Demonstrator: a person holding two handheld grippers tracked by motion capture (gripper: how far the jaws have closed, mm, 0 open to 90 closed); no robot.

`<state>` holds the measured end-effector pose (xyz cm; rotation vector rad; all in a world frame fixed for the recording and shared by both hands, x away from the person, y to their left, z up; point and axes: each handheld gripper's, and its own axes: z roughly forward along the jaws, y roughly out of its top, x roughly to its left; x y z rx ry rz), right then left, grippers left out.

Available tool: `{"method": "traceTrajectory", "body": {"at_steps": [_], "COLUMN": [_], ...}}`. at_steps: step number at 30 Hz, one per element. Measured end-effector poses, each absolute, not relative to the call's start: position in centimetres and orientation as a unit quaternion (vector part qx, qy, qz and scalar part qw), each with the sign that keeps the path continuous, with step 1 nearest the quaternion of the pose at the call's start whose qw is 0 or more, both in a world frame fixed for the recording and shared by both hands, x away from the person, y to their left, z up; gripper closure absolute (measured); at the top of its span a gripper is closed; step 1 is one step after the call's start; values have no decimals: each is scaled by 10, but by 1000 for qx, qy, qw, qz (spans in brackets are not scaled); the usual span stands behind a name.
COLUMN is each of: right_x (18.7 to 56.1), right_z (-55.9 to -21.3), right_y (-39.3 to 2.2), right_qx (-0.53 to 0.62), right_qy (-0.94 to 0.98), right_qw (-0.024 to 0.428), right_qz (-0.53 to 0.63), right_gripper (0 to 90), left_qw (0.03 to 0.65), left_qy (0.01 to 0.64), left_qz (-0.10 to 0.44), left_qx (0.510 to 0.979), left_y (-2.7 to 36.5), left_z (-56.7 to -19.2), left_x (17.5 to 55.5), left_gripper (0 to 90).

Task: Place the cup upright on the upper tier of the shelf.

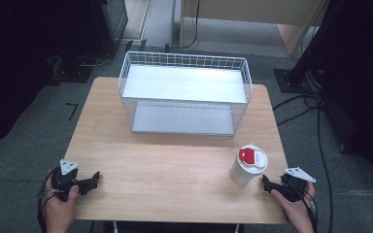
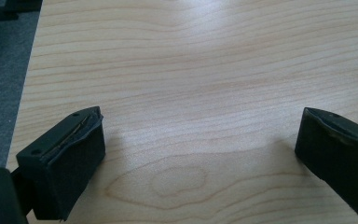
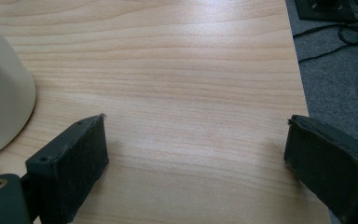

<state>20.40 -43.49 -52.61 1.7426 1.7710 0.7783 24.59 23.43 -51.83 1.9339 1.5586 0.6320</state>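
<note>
Left gripper [image 2: 200, 154]: jaws spread wide, nothing between them, low over the near left of the table [image 1: 175, 160]; looks like a resting start pose.
Right gripper [image 3: 196, 158]: jaws spread, holding nothing, near right edge.
Cup [image 1: 248, 165]: white, red-and-white lid, upright, just left of the right gripper, outside its jaws.
Wire basket [image 1: 184, 92]: 2 shelves, far side, open front faces the person; probably the cup's destination.
</note>
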Motion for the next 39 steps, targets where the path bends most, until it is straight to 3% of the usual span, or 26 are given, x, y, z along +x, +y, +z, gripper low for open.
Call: {"method": "traceTrajectory", "body": {"at_steps": [13,39], "right_x": [197,187], "right_z": [-525,-511], "right_y": [-429,-394], "right_qx": [621,540], "right_qy": [675,729], "right_qw": [270,239], "right_qz": [292,346], "right_gripper": [52,53], "left_qw": [285,285], "left_qy": [583,583], "left_qz": [236,236], "left_qx": [723,723], "left_y": [234,234], "left_z": [-518,-518], "left_x": [246,246], "left_gripper": [20,20]}}
